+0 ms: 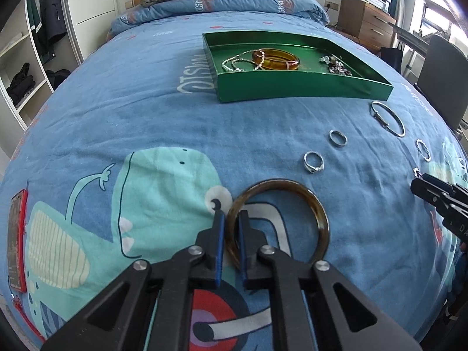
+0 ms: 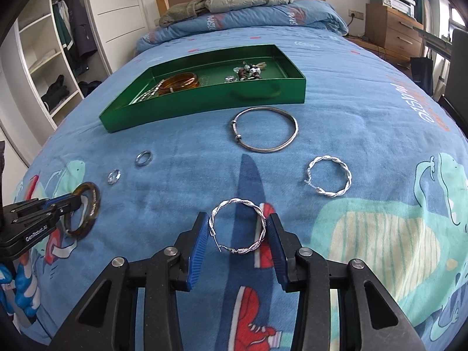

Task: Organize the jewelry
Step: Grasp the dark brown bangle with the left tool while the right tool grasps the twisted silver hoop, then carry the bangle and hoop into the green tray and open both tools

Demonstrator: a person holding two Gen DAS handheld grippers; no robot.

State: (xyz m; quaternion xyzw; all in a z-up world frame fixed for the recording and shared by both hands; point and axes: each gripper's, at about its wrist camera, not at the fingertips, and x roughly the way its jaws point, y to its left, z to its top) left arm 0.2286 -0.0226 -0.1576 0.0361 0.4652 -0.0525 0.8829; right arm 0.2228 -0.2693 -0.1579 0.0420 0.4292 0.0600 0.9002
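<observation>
My left gripper [image 1: 232, 219] is shut on the left rim of a dark brown bangle [image 1: 310, 201] lying on the blue bedspread; it also shows in the right wrist view [image 2: 90, 204]. My right gripper [image 2: 238, 222] is open with its jaws either side of a twisted silver hoop [image 2: 238, 226], touching or nearly touching it. A second twisted hoop [image 2: 329, 175], a large silver bangle [image 2: 264, 128] and two small rings [image 2: 144, 158] [image 2: 114, 176] lie on the bed. The green tray [image 2: 204, 99] holds an amber bangle [image 2: 180, 83], a chain and beads.
A red-cased phone [image 1: 17, 239] lies at the bed's left edge. A folded duvet and jackets [image 2: 234, 3] are at the headboard. A wardrobe stands left, a wooden drawer unit [image 2: 392, 32] and chair right.
</observation>
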